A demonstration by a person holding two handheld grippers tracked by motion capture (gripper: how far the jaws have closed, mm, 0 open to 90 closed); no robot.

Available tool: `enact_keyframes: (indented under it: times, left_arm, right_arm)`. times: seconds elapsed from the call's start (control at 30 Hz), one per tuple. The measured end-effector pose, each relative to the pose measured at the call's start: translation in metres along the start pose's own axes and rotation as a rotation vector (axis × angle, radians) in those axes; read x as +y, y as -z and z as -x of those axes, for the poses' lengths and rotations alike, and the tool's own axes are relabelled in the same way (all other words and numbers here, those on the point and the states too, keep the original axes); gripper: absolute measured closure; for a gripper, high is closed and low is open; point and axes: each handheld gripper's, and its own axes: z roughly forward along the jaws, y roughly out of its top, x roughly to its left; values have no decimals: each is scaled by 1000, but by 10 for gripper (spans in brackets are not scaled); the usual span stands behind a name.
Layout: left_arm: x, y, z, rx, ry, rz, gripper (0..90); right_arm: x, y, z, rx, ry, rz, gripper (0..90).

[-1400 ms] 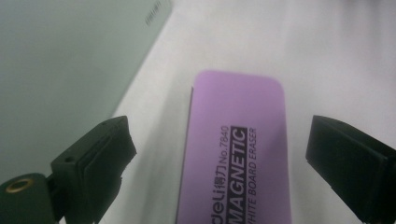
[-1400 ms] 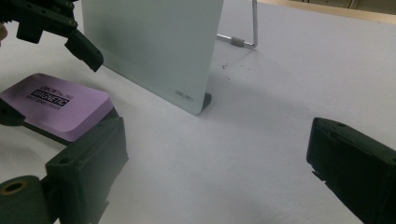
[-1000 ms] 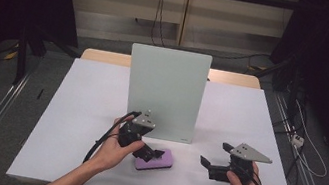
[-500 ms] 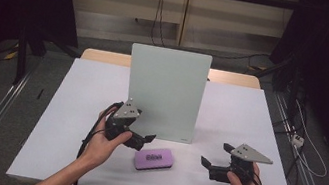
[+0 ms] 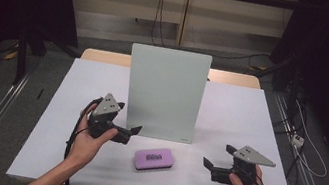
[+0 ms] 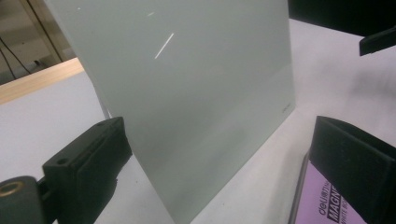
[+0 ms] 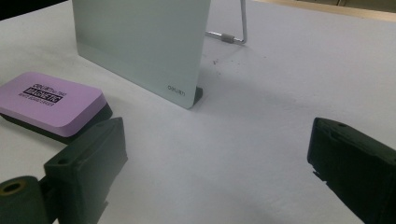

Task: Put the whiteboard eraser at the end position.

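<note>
Nearest to us, both hands come in over the front edge of the white table [image 5: 41, 153]. Our right gripper [image 5: 209, 165] sits low over the table at the front right, pointing left toward the middle. Its jaws stand apart with nothing but bare tabletop between them, as the right gripper view confirms.

Between the two grippers, slightly forward of centre, the purple eraser [image 5: 155, 158] lies flat on the table, label side up. It touches neither gripper. In the right gripper view the eraser [image 7: 49, 105] lies to the left, beyond the left jaw, showing a purple top over a dark base.

Our left gripper [image 5: 134, 132] is held above the table to the left of the eraser and a little behind it, pointing right. Its jaws have just been opening and now stand wide apart with nothing gripped. In the left gripper view, a corner of the eraser [image 6: 313, 196] shows beside the right jaw.

Behind the eraser, the pale board [image 5: 165, 92] stands upright, leaning slightly back on a wire stand [image 7: 236, 28]. Its lower edge rests on the table just behind the eraser.
</note>
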Motion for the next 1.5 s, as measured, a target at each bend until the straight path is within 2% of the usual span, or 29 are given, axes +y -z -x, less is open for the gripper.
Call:
enact_keyframes:
  times: [0.1,0.37,0.47,0.7,0.9,1.07,1.17,1.27,1.37,1.5]
  left_arm:
    - [-2,6,-1,29,4,2,44]
    - [-13,22,-4,47,24,12,44]
    - [-21,29,-6,66,35,15,44]
    - [-41,43,-16,120,90,14,44]
    - [-59,50,-17,162,106,8,44]
    - [-73,57,-17,168,134,13,45]
    - [-76,61,-18,171,164,31,44]
    - [-78,64,-19,192,167,48,44]
    - [-83,65,-19,169,182,51,44]
    - [-87,64,-24,162,233,53,44]
  right_arm:
    - [0,1,0,-1,-4,0,44]
    - [-1,1,0,-4,-2,-1,44]
    - [-1,2,1,-5,-2,0,43]
    - [-1,1,0,-6,-8,-1,44]
    - [-1,0,-1,-6,-5,-4,44]
    - [-1,0,-1,-7,-6,-1,44]
    - [-1,1,-1,-5,-5,-1,44]
    - [-1,1,-1,-4,-5,-1,44]
    - [-1,1,0,-4,-4,-2,44]
    - [-1,1,0,-5,-3,-3,44]
